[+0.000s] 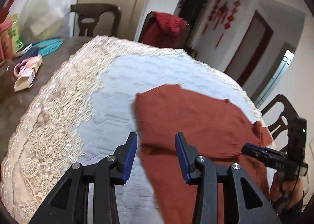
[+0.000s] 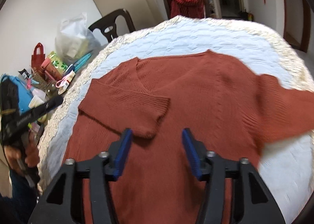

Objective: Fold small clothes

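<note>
A rust-red knit sweater (image 2: 196, 90) lies flat on a white quilted cloth (image 2: 196, 35) with a lace border. Its left sleeve (image 2: 127, 104) is folded across the body; the right sleeve (image 2: 290, 110) spreads out to the right. My right gripper (image 2: 157, 135) is open and empty, just above the sweater near the folded sleeve's cuff. My left gripper (image 1: 156, 139) is open and empty over the sweater's left edge (image 1: 196, 125). The right gripper also shows in the left wrist view (image 1: 255, 151), and the left gripper in the right wrist view (image 2: 49, 104).
Clutter sits on the dark table's left side: a plastic bag (image 2: 74, 37), a red gift bag (image 2: 38, 57), boxes (image 1: 27, 72) and a blue pouch (image 2: 21, 90). Dark chairs (image 1: 94, 19) stand around; one holds a red garment (image 2: 186, 0).
</note>
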`<action>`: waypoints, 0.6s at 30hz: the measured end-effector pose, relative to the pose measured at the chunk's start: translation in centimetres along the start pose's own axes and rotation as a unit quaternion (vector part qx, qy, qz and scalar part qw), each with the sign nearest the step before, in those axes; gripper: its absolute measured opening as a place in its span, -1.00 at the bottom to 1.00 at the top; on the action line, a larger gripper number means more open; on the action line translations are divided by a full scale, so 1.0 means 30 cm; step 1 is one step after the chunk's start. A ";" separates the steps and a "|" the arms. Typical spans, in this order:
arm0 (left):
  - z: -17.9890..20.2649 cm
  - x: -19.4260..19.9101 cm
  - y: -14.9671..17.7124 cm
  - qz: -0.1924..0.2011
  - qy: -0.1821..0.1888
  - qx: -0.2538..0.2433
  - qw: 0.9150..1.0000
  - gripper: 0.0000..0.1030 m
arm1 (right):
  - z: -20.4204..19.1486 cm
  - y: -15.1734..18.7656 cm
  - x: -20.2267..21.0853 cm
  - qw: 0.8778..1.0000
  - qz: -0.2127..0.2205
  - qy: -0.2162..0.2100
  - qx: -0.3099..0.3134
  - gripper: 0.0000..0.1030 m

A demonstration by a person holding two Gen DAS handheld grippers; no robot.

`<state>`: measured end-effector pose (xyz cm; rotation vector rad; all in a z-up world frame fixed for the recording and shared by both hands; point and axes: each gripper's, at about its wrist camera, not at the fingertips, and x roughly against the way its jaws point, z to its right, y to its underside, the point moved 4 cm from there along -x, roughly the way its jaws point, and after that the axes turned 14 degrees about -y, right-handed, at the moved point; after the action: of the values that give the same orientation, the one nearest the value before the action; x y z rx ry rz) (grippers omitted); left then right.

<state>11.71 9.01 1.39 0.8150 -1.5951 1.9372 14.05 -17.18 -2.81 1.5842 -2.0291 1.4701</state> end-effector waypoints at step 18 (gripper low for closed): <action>0.000 -0.213 -0.039 -0.015 -0.020 0.000 1.000 -0.83 | -0.017 -0.172 -0.040 0.999 0.043 -0.023 0.021 -0.93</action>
<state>17.00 9.21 -2.40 0.8788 -1.5970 1.9111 18.54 -15.74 -0.36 1.5790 -2.1310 1.5279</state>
